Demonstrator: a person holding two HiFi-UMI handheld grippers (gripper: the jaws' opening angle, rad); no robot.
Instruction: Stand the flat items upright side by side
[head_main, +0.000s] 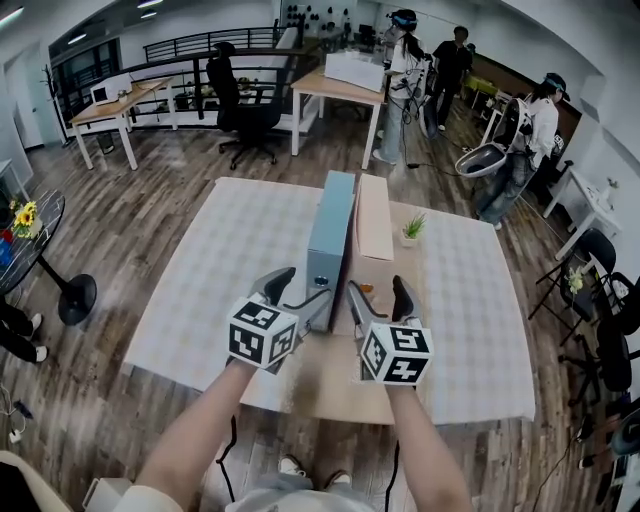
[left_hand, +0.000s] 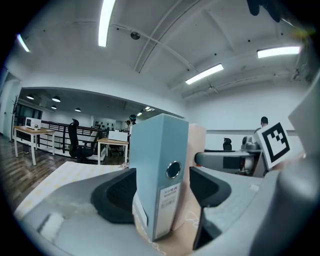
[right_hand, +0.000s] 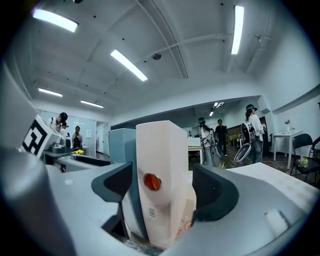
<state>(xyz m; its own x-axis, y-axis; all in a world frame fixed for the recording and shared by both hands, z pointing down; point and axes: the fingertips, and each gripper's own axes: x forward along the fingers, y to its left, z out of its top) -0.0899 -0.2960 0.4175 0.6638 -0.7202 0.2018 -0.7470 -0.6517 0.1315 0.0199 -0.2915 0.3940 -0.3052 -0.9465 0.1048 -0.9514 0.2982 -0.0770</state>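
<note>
Two lever-arch binders stand upright side by side on the table, spines toward me. The blue binder (head_main: 331, 230) (left_hand: 157, 150) is on the left and the pale pink binder (head_main: 374, 215) (right_hand: 160, 150), with an orange finger ring, is on the right. My left gripper (head_main: 300, 288) (left_hand: 160, 187) straddles the blue spine. Its left pad lies close against the cover and a thin slit shows at its right pad. My right gripper (head_main: 378, 290) (right_hand: 162, 192) straddles the pink spine, with a small gap at each pad. Neither pair of jaws presses on its binder.
A white checked cloth (head_main: 230, 260) covers the table around a bare wooden strip (head_main: 340, 390). A small potted plant (head_main: 412, 230) stands just right of the pink binder. Desks, an office chair (head_main: 245, 110) and several people (head_main: 450, 60) are beyond the table.
</note>
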